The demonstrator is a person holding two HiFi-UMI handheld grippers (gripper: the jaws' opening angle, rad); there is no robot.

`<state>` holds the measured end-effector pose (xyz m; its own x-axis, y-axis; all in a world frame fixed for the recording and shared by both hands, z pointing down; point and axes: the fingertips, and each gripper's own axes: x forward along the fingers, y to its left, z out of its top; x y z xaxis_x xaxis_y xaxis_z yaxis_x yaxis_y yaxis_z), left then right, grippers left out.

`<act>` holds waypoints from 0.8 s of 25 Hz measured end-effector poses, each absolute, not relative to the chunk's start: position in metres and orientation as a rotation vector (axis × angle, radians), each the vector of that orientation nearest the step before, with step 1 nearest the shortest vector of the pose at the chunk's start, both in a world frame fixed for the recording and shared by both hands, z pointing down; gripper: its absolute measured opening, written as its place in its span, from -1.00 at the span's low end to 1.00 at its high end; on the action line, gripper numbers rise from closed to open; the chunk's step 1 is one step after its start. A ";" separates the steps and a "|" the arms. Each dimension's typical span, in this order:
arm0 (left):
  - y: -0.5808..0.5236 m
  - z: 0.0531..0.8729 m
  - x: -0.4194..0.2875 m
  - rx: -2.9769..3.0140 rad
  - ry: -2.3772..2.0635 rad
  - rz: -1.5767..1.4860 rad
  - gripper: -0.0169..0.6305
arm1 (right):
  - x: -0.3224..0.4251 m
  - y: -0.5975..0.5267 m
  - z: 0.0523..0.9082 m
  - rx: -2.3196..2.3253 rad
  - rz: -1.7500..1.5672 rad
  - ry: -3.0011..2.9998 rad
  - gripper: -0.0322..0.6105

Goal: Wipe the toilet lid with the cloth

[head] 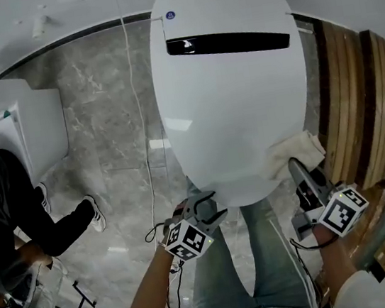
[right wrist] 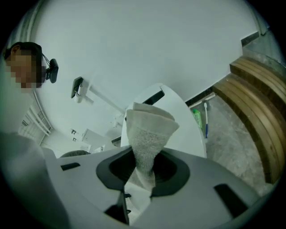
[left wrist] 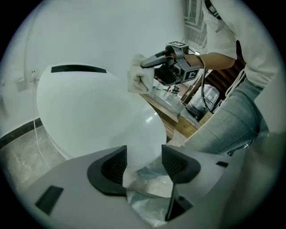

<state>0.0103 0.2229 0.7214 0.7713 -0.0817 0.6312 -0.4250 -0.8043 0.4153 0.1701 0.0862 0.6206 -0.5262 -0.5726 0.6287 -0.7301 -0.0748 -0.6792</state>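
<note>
The white oval toilet lid [head: 230,94] fills the middle of the head view, closed, with a black slot near its far end. A folded white cloth [head: 294,154] rests against the lid's near right edge, and my right gripper [head: 299,169] is shut on it. The cloth [right wrist: 147,138] stands up between the jaws in the right gripper view, with the lid [right wrist: 185,129] behind. My left gripper [head: 202,206] hovers open just below the lid's front edge, holding nothing. In the left gripper view the lid [left wrist: 94,116] is ahead and the cloth [left wrist: 139,78] is at its right side.
A wooden slatted bench [head: 358,110] runs along the right of the toilet. A white cabinet [head: 20,129] stands at the left, with a person in dark clothes [head: 7,206] beside it. A thin cord [head: 137,108] hangs over the grey marble floor [head: 104,141].
</note>
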 end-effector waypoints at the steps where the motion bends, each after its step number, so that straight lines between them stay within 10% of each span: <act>1: 0.222 0.725 0.011 2.407 -0.385 0.833 -0.12 | 0.172 0.087 0.624 1.437 1.663 -2.028 -0.62; 20: 0.072 0.626 -0.019 2.351 -0.976 0.419 -0.19 | 0.133 0.019 0.593 1.338 1.514 -2.191 -0.62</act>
